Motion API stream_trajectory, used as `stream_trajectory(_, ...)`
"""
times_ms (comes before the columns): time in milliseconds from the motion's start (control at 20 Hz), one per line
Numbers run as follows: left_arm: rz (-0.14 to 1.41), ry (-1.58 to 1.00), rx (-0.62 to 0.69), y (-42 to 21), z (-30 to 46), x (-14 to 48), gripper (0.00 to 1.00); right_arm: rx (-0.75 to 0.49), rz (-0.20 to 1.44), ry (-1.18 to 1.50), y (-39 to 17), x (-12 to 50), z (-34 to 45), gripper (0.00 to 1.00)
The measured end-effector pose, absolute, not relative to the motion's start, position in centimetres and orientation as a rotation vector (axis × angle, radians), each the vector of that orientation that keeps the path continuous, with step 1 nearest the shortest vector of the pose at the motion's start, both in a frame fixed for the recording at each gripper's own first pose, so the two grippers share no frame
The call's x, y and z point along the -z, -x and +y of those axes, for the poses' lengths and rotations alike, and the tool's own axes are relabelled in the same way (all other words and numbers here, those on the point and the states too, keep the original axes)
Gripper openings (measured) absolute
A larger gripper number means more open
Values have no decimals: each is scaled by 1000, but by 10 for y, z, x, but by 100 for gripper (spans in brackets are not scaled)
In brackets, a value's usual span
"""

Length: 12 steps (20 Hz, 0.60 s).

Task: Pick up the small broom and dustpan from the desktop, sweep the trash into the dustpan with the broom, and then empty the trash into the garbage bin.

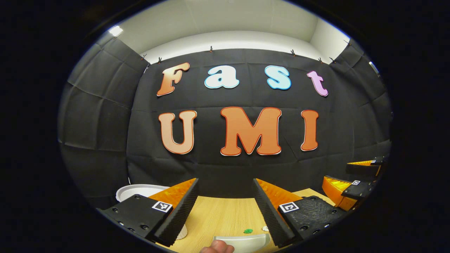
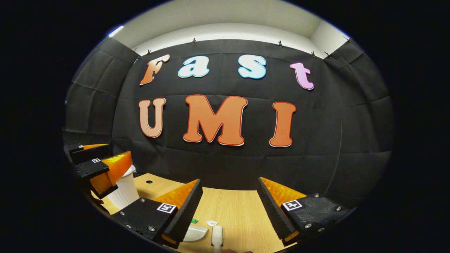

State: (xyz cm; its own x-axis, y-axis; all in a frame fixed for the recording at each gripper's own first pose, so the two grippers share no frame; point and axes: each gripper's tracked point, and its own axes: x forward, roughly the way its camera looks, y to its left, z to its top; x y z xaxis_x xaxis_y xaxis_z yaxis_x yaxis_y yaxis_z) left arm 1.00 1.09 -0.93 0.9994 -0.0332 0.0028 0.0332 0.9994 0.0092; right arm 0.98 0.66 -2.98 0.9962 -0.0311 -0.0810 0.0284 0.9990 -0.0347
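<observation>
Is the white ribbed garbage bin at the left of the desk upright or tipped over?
Upright: in the right gripper view the white ribbed garbage bin stands on the wooden desk, rim upward, partly behind the left gripper.

Bright overhead light, sharp centre, edges bowed and perhaps softer

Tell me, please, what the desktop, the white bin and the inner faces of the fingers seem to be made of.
The desktop looks like pale wood or wood-look laminate: fine straight grain, matt finish. The white bin seems to be plastic: smooth, with vertical ribs down its side. The fingers appear to have black rubbery pads with a fine ridged texture, backed by glossy orange plastic; the exact material cannot be told.
</observation>
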Motion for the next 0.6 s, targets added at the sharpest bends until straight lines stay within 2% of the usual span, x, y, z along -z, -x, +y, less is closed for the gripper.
stream_trajectory(350, 108, 13, 123, -14, 3, 46, 94, 75, 154, 62, -8, 51, 8, 94)
stream_trajectory(600, 267, 11, 215, -3, -7, 96, 94, 77, 337, 43, 3, 111, 21, 94)
